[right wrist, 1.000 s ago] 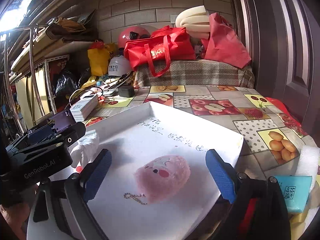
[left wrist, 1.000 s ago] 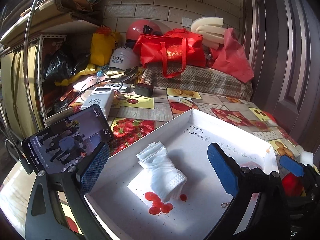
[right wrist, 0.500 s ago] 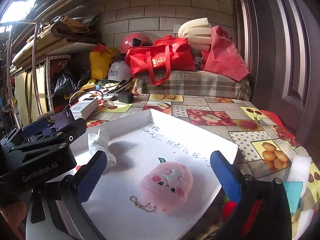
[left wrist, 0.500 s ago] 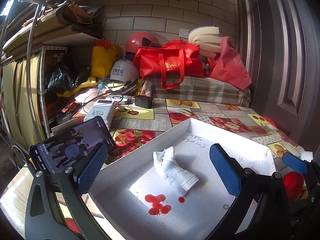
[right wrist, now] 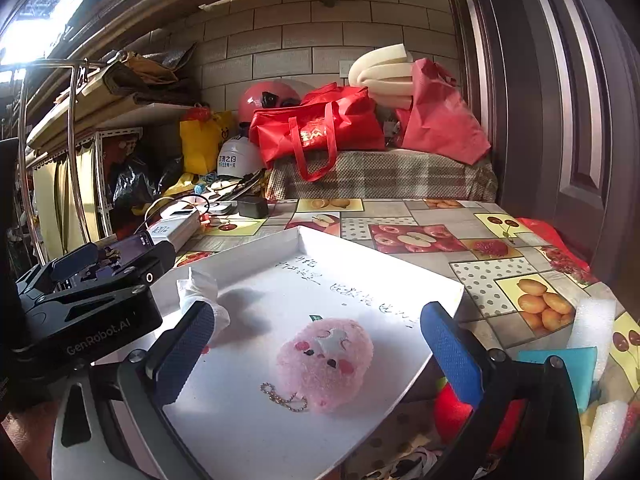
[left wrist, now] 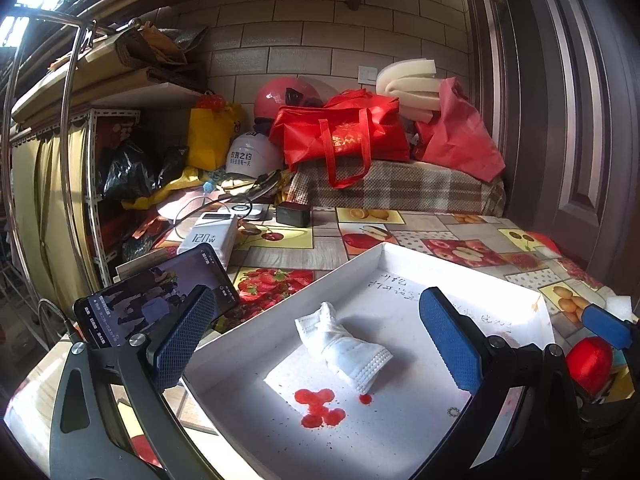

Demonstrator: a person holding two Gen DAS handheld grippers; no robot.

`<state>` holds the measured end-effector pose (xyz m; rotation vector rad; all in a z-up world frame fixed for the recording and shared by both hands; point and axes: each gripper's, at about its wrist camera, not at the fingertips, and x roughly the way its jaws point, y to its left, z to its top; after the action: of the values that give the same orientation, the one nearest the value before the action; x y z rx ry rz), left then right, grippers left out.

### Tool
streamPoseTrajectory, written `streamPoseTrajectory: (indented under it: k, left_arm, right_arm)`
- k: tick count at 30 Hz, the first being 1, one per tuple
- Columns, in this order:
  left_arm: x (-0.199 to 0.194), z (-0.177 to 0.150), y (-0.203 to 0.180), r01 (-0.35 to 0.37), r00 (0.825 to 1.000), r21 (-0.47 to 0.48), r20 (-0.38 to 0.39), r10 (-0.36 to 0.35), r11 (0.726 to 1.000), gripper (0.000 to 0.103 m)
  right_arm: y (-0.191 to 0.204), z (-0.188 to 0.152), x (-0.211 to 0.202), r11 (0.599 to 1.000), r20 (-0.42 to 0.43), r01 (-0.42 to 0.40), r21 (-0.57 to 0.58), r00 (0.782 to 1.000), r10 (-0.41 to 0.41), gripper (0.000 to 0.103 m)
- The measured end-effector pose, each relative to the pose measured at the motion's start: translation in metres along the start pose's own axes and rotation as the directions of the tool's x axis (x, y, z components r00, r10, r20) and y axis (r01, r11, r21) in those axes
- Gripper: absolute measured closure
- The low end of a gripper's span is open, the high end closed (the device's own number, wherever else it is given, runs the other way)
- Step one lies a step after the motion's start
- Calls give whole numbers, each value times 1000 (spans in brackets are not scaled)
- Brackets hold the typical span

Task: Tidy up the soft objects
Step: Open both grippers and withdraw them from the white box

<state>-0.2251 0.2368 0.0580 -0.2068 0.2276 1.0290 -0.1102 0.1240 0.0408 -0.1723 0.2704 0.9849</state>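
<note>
A white shallow tray (left wrist: 280,292) (right wrist: 256,252) lies on the fruit-patterned tablecloth. A crumpled white cloth (left wrist: 340,344) lies in its left part, also seen in the right wrist view (right wrist: 200,292). A pink plush toy (right wrist: 324,364) with a ball chain lies in the tray's near right part. My left gripper (left wrist: 316,340) is open and empty, above and behind the cloth. My right gripper (right wrist: 316,352) is open and empty, above and behind the plush. A red soft ball (left wrist: 588,360) (right wrist: 452,408) lies just right of the tray.
Red stains (left wrist: 320,404) mark the tray floor. A phone (left wrist: 156,296) leans left of the tray, a white power bank (left wrist: 208,236) behind it. Foam pieces (right wrist: 592,324) and a teal sponge (right wrist: 568,368) lie at the right. Red bags (left wrist: 344,136) and helmets fill the back.
Both grippers have pulled back and risen away from the tray, both open. The white cloth and the pink plush stay in the tray and look farther off.
</note>
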Motion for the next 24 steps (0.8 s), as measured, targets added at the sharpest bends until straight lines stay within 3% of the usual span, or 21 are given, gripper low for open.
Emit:
streamPoseTrajectory:
  k: [8,17,21,24]
  left_arm:
    - [-10,-3,-2,-4,1000,4,9,4,1000,0]
    - [-36,-14,-8,73,997,-6,-25,-73,997,0]
    - [-51,-19,-33,155,988,81,-32,-153,985,0]
    - [-61,-24,-56,256,966,129,-59,-251,958,0]
  right_arm:
    - [0,-6,-20,1000,10,-23,-11,1000,24,0]
    - [-10,-17,-60,995,43,-101,-20,994,102,0]
    - [-41,-16,-90,996,155,-78,42,985,71,0]
    - [-64,-18,-118,1000,234,-17,22,972,12,0]
